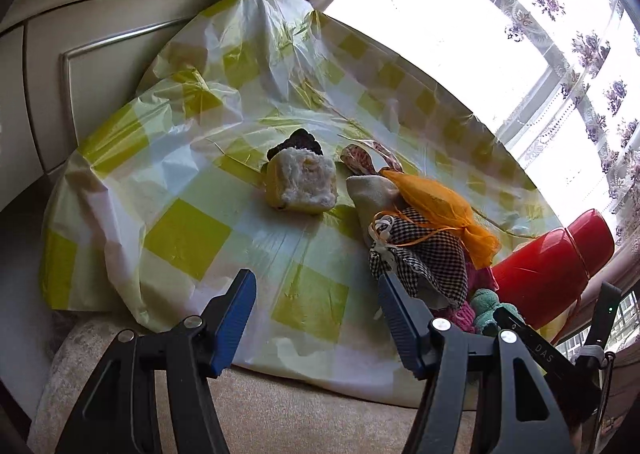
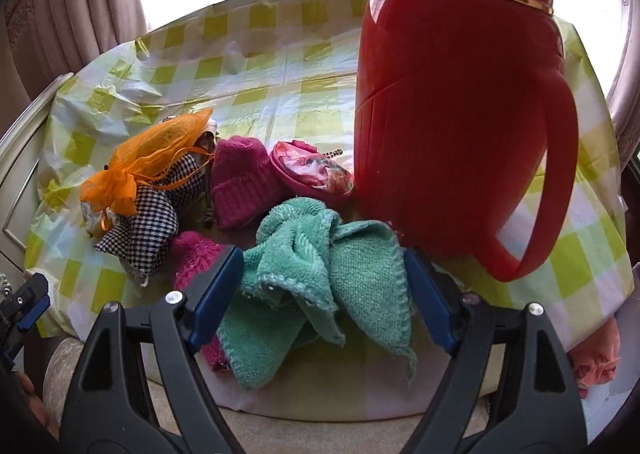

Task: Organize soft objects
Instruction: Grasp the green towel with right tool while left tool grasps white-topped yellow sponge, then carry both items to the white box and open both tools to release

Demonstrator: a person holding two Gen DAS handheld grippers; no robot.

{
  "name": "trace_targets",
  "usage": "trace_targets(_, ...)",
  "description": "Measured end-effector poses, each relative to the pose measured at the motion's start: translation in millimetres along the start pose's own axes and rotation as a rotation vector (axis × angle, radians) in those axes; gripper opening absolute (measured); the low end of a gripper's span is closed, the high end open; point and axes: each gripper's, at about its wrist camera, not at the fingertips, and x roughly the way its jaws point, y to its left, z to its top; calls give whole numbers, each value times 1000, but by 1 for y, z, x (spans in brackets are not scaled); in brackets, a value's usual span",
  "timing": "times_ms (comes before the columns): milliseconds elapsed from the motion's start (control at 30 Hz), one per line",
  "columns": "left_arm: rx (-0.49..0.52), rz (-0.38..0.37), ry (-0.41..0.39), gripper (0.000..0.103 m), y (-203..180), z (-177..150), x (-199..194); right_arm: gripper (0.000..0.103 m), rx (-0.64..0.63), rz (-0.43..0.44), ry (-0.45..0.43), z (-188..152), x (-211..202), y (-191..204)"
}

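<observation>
Checked yellow-and-white plastic cloth [image 1: 188, 238] covers a round table set against a cream panelled cabinet [image 1: 48, 66], with bright curtained windows [image 1: 580, 54] behind.

Left wrist view. Left gripper [image 1: 316, 318] hangs released over bare cloth at 6 o'clock, jaws wide and holding nothing. A pale sponge [image 1: 302, 186] lies at centre, apart from the others. The soft pile runs from centre toward 4 o'clock: orange mesh bag [image 1: 436, 202] on top of a houndstooth pouch [image 1: 424, 254], with a red flask [image 1: 552, 266] beyond at 3 o'clock. Judgement: this gripper is idle; it is best kept low and clear of the pile until a second hold is needed.

Right wrist view. Right gripper [image 2: 320, 294] is released, its jaws straddling a crumpled green towel [image 2: 320, 262] at the table's near edge, 6 o'clock; whether the pads touch the fabric cannot be told. A magenta knit hat [image 2: 244, 182] and a floral pouch [image 2: 316, 174] sit behind at 11 to 12 o'clock; the mesh bag and houndstooth pouch are at 9 o'clock; the flask stands just beside the towel at 2 o'clock. Judgement: the step in hand is grasping the towel. Close on the thick bunched middle, not a loose corner, and lift away from the flask so trailing cloth does not tip it or drag the magenta knit beneath.
</observation>
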Motion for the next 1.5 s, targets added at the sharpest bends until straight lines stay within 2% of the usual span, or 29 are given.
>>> trace_targets(333,4,78,4,64,0,46,58,79,-5,-1,80,-7,41,4)
trace_targets(500,33,141,40,65,-2,65,99,74,-5,7,60,-10,41,3)
trace_targets(600,35,159,86,74,0,66,120,71,-4,12,54,-13,38,2)
trace_targets(633,44,159,77,76,-1,66,122,69,-3,14,51,-13,37,1)
trace_targets(667,64,171,70,75,-4,65,124,67,-1,16,49,-15,35,-1)
trace_targets(700,79,173,68,69,-6,64,125,66,2,19,47,-16,34,-2)
trace_targets(767,85,144,70,52,-7,63,124,62,13,30,43,-19,29,-5)
trace_targets(1000,67,135,25,35,-4,57,101,60,54,59,28,-28,10,-19)
trace_targets(1200,14,130,-3,27,9,50,75,60,63,53,9,-41,-15,-27)
trace_targets(1500,14,93,-52,26,5,22,21,60,53,52,-17,-59,-48,-32)
